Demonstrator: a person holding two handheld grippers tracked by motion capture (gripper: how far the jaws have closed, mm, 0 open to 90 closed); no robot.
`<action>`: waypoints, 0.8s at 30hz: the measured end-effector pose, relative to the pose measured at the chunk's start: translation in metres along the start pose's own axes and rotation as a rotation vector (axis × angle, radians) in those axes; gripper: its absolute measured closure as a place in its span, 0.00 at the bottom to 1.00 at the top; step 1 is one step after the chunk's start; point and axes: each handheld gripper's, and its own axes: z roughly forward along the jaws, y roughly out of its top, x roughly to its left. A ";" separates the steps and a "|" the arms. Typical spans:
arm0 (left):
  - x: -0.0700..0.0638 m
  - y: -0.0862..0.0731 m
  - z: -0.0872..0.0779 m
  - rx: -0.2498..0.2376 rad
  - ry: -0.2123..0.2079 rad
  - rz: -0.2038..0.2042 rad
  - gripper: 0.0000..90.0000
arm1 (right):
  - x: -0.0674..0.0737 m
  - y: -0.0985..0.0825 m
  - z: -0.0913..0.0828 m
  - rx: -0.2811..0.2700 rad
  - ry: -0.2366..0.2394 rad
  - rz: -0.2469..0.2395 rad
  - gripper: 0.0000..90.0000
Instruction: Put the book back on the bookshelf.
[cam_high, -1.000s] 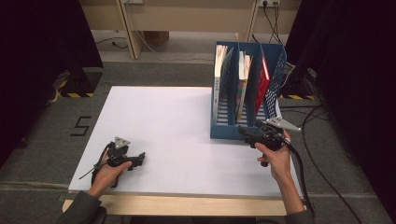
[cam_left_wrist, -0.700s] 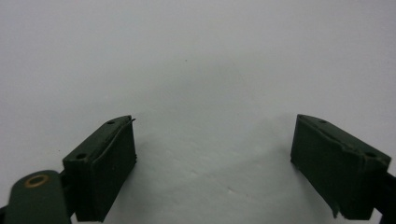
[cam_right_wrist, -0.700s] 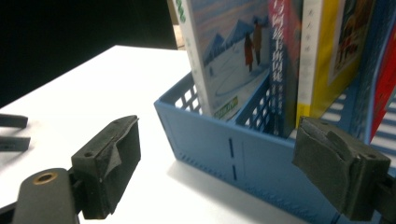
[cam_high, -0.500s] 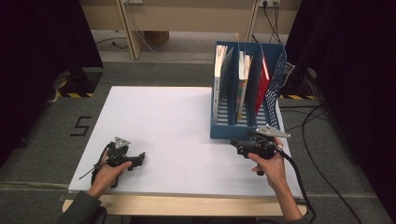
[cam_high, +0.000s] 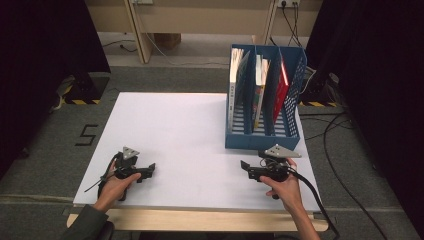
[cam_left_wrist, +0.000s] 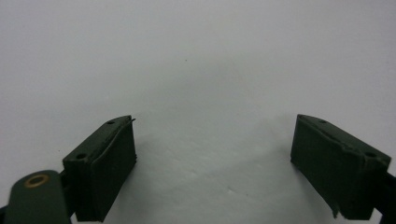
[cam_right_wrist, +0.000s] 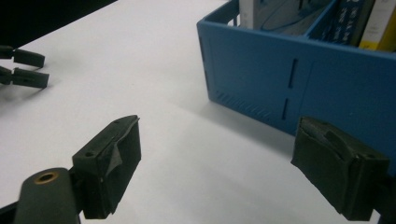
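While the left gripper (cam_high: 149, 171) is lying where it lay a second ago, low on the white table (cam_high: 180, 130) near its left front edge, its jaws are standing wide apart with nothing between them. Further right, the right gripper (cam_high: 243, 167) is sitting nearer the person and further toward the table's middle than a second ago, when it was close against the blue file rack (cam_high: 262, 137); its jaws are also gaping wide and empty. At the table's right side, the rack is holding upright books (cam_high: 260, 90) in its compartments.
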 end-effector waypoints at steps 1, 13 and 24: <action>0.000 0.000 0.000 0.000 0.000 0.000 0.14 | 0.000 -0.002 0.001 0.002 -0.002 -0.006 0.18; 0.000 0.000 0.000 0.000 -0.002 0.001 0.14 | 0.007 -0.012 0.005 0.093 -0.022 -0.058 0.18; 0.000 0.000 0.000 -0.001 -0.003 0.000 0.14 | 0.014 -0.023 0.010 0.188 -0.042 -0.111 0.18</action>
